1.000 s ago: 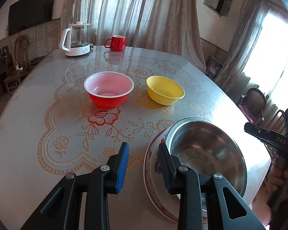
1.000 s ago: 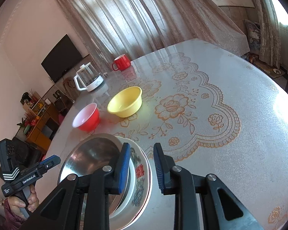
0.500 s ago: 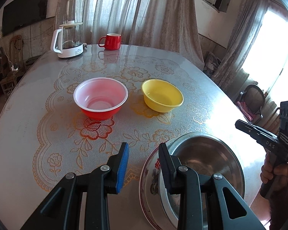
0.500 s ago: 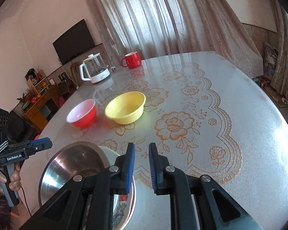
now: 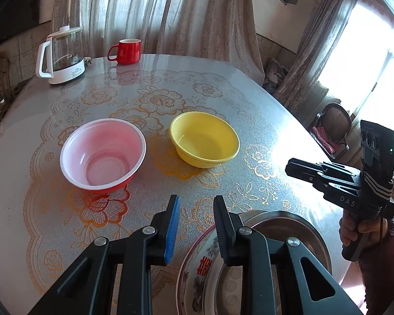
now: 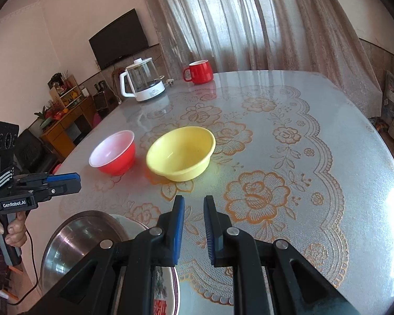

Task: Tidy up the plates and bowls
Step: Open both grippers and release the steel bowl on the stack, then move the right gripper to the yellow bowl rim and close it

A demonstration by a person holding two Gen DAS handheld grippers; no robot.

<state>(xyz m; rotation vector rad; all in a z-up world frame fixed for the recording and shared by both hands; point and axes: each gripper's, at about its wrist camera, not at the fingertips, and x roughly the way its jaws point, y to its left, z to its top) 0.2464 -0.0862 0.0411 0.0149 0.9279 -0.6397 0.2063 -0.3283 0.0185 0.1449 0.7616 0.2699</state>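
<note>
Colour rundown: the red bowl [image 5: 102, 157] is showing a pale pinkish-white inside, the bowl [image 5: 205, 139] next to it is glowing plain yellow all over. The worktop [image 6: 315, 183] is looking silvery-grey with an orange-gold lace flower pattern. The plate [image 5: 197, 267] is wearing a floral print with red characters, the bowl on it [image 5: 296, 225] is shining bare steel. Mug [image 5: 126, 51] is looking red, kettle [image 5: 63, 55] clear with white trim. Both tongs are showing black with blue pads [image 6: 180, 225].
</note>
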